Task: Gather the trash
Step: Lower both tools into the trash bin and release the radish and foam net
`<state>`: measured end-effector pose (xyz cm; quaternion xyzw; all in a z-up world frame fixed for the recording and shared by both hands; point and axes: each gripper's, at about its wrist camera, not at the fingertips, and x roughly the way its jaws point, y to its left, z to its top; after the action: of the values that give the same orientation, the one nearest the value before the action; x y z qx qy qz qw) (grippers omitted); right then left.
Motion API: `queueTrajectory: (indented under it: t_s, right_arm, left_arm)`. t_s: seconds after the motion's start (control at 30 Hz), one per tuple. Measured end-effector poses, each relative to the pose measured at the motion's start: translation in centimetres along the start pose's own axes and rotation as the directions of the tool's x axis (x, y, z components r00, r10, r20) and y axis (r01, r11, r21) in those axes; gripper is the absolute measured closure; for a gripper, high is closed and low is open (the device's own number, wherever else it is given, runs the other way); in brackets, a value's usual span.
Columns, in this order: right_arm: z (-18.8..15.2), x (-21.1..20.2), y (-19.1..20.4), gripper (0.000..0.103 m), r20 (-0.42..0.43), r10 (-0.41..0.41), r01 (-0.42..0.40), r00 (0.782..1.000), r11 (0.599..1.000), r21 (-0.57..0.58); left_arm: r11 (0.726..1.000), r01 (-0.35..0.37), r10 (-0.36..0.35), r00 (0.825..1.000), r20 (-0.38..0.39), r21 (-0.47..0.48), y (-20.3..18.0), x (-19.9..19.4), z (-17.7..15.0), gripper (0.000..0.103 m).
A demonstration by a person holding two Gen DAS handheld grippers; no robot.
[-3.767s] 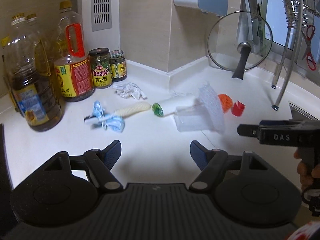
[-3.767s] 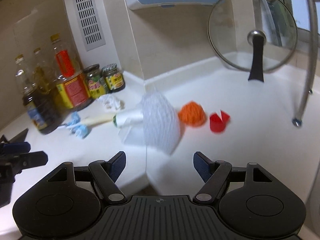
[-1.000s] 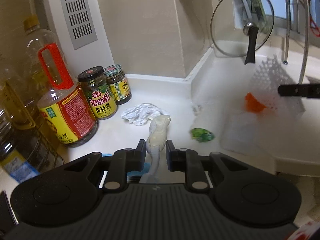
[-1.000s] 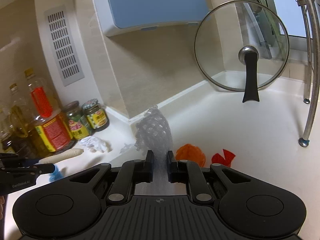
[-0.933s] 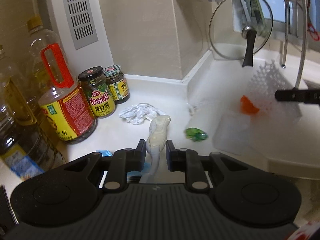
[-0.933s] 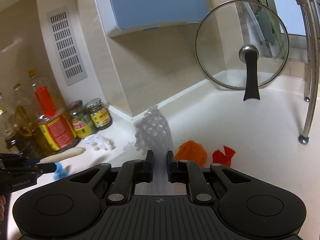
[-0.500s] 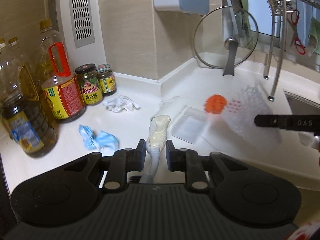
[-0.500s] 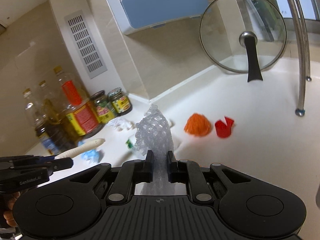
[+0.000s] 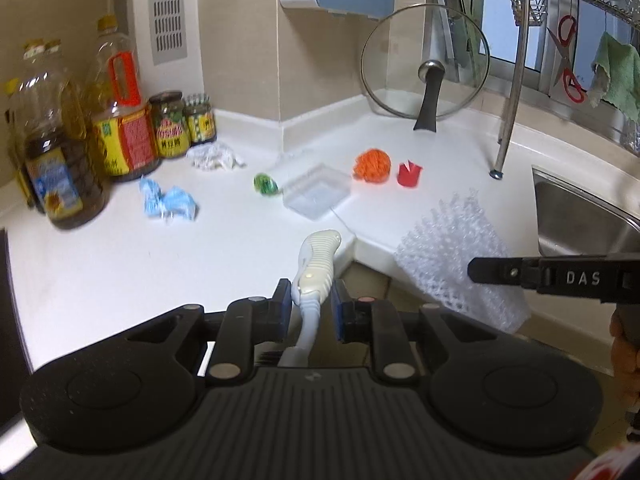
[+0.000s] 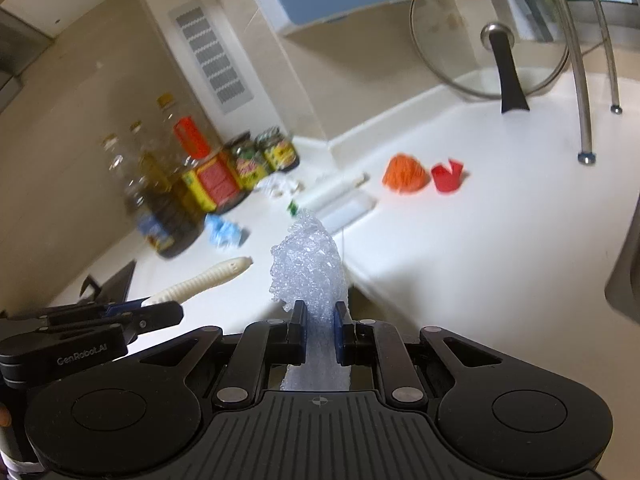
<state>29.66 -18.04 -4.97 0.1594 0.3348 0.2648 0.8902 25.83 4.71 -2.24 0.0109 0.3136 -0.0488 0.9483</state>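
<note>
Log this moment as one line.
left gripper: shut on brush | right gripper: shut on foam net | counter: trash left

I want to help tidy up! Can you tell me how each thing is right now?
Left tool: shut on the cream brush.
Cream brush: held, lifted off the counter.
Right tool: shut on the foam net.
Foam net: held, lifted.
Blue wrapper: crumpled, lying on the counter.
White paper: crumpled, lying.
Clear tray: empty, open side up.
Glass lid: leaning against the wall.

jars behind tissue, tray right
</note>
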Motion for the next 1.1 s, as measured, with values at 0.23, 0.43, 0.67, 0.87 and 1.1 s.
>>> queueTrajectory:
  t_s: [0.23,0.43,0.67,0.87,1.1]
  right_arm:
    - [-3.6,-0.7,-0.3,0.090,-0.080,0.026,-0.027,0.996,1.000,-0.010]
    - [-6.1,0.3,-1.1,0.090,-0.143,0.021,-0.022,0.990,1.000,-0.003]
    - [-9.1,2.9,-2.8,0.090,-0.220,-0.031,0.037,0.975,0.999,0.020]
    - [-11.3,5.6,-4.1,0.090,-0.254,-0.094,0.106,0.963,0.994,0.034]
    - [-13.4,8.8,-6.1,0.090,-0.288,-0.166,0.192,0.943,0.979,0.064]
  left_arm:
    - [0.999,-0.020,0.018,0.998,-0.063,-0.045,-1.9,-1.2,-3.8,0.084]
    - [0.997,-0.031,0.020,0.990,-0.138,-0.077,-2.9,0.0,-7.1,0.084]
    - [0.996,-0.015,-0.007,0.970,-0.244,-0.088,-3.3,3.5,-10.1,0.084]
    - [0.995,0.018,-0.050,0.946,-0.321,-0.100,-2.8,7.8,-12.2,0.084]
    - [0.994,0.051,-0.083,0.917,-0.390,-0.092,-2.6,12.3,-14.4,0.084]
